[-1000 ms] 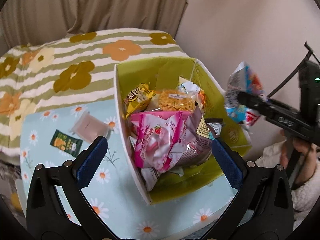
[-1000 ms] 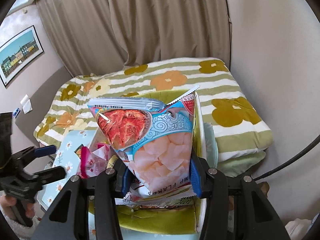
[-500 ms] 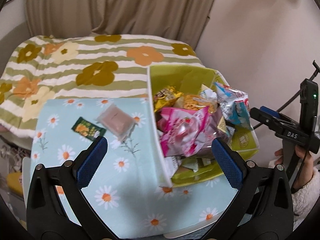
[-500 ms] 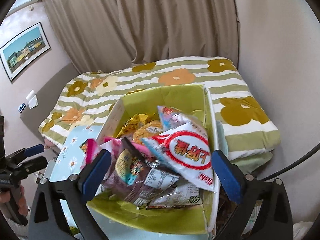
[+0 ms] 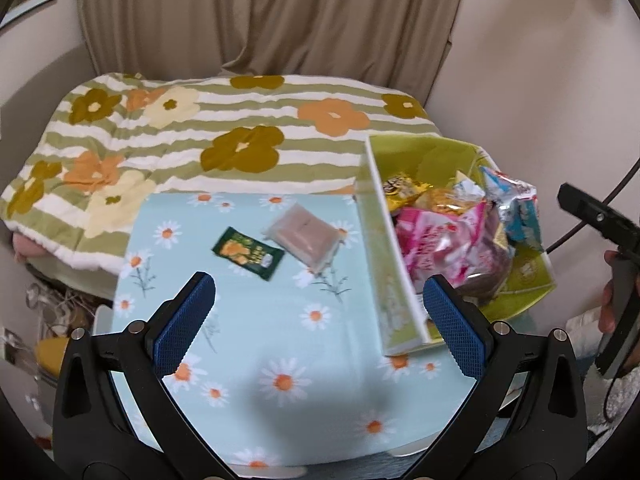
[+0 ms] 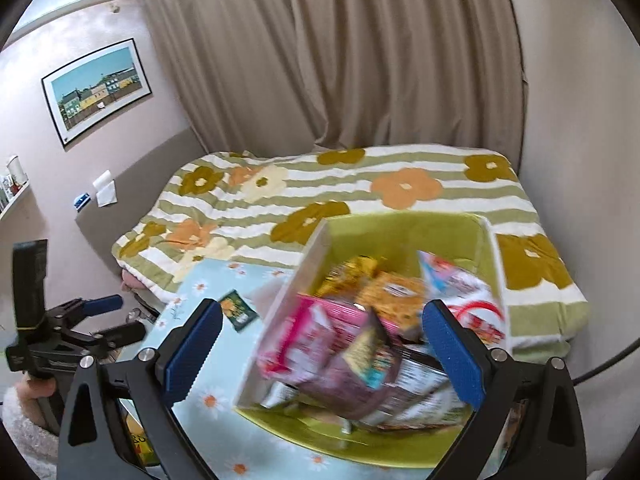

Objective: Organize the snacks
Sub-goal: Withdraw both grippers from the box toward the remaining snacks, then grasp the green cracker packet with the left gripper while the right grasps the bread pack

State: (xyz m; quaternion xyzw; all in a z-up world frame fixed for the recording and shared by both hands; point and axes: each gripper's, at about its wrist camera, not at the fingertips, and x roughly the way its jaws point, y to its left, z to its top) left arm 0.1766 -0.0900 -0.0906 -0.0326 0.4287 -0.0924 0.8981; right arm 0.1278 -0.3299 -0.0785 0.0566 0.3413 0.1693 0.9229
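Note:
A green box (image 5: 420, 152) (image 6: 400, 232) stands on the right of the daisy-print table and holds several snack bags, among them a pink bag (image 5: 436, 240) (image 6: 316, 336) and the blue shrimp-chip bag (image 5: 516, 208) (image 6: 460, 292). A small green packet (image 5: 247, 253) (image 6: 238, 310) and a clear packet with brown contents (image 5: 306, 236) lie on the table left of the box. My left gripper (image 5: 320, 320) is open and empty above the table. My right gripper (image 6: 320, 354) is open and empty over the box's near side.
The table's daisy cloth (image 5: 248, 344) ends at a near edge. A bed with a striped flower quilt (image 5: 224, 128) lies behind the table. Curtains (image 6: 320, 60) and a wall close off the back and right.
My right gripper let go of the shrimp-chip bag into the box, opened, and drew back. My left gripper swung left and back, bringing the two loose packets into the middle of its view.

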